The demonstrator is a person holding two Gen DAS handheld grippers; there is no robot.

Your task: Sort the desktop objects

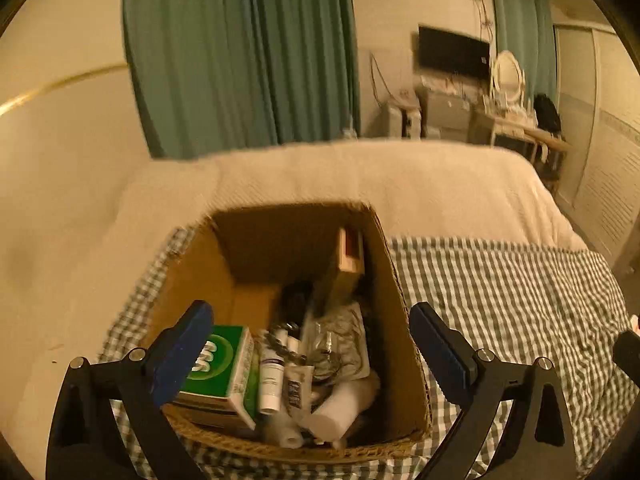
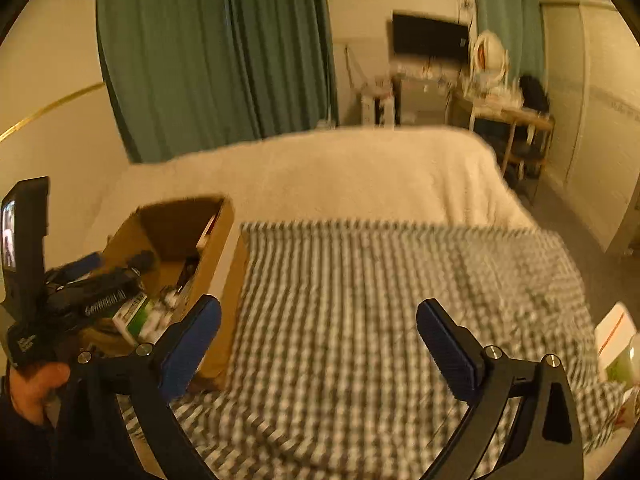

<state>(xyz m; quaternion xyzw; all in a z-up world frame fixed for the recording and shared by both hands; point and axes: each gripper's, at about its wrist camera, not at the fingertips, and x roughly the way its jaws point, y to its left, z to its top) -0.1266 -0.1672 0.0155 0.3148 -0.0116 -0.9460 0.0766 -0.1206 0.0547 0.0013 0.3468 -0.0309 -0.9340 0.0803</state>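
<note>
Your left gripper [image 1: 310, 344] stands wide with nothing between its blue pads, above the open cardboard box [image 1: 404, 300]. Your right gripper [image 2: 318, 338] is also wide and empty, over the green checked cloth [image 2: 400, 280]. Inside the box lie a green-and-white carton [image 1: 224, 364], white tubes [image 1: 272, 376], a white roll [image 1: 340, 404] and, leaning on the far right wall, a tall pale box [image 1: 350, 256]. Beyond lie the cream blanket [image 1: 360, 172] and green curtains [image 1: 240, 52].

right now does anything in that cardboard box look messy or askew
Yes: the cardboard box holds a loose jumble. The green carton lies tilted against tubes, and a tall box leans on the right wall.
</note>
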